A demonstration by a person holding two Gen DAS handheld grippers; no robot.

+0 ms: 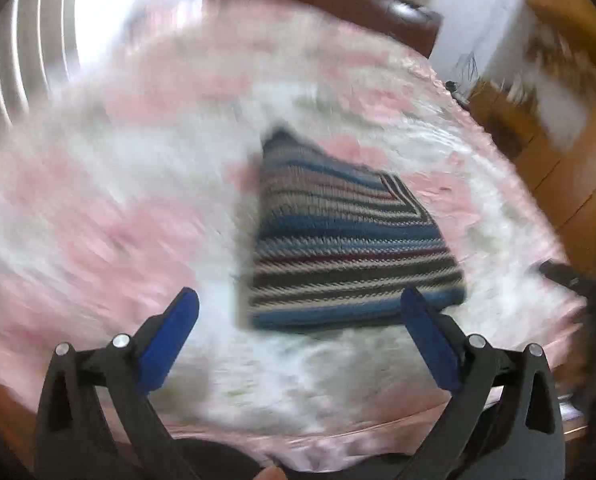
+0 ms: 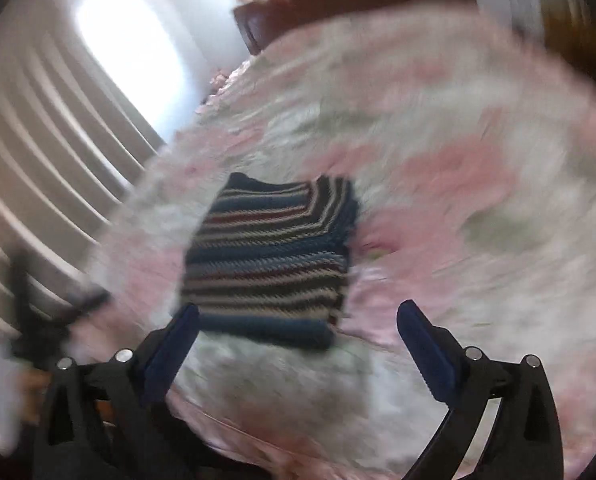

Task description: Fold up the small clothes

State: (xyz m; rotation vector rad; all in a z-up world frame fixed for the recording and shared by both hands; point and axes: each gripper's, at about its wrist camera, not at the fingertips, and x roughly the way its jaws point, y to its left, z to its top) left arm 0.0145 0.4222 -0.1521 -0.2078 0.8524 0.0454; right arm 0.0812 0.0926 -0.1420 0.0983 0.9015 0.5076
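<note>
Between the spread blue fingers of the left gripper [image 1: 298, 308] nothing was held; the jaws stood wide apart above the bedspread [image 1: 98, 200], with the near edge of the striped knit garment [image 1: 338, 240] showing in the gap and one finger pad overlapping its near right corner in that view, though whether it touched could not be told through the blur. The right gripper [image 2: 298, 324] was likewise splayed and empty, its left finger overlapping the near left corner of the same garment [image 2: 270, 256]. The garment lay flat on the pink and white floral cover as a compact, roughly square packet with a mitred band of stripes at its far corner, so it appeared already folded at least once. Judged from that, the step in hand was either the end of a fold or the approach to a further one; the next move would call for each gripper to settle on a near corner, close on the full thickness of the knit and carry it over evenly. Both tools pointed forward and down towards the bed from its near edge, one on either side of the packet. Heavy smear in both views suggested quick motion. Beyond the bed stood a dark headboard [image 1: 338, 4] and pale curtains [image 2: 38, 140].
</note>
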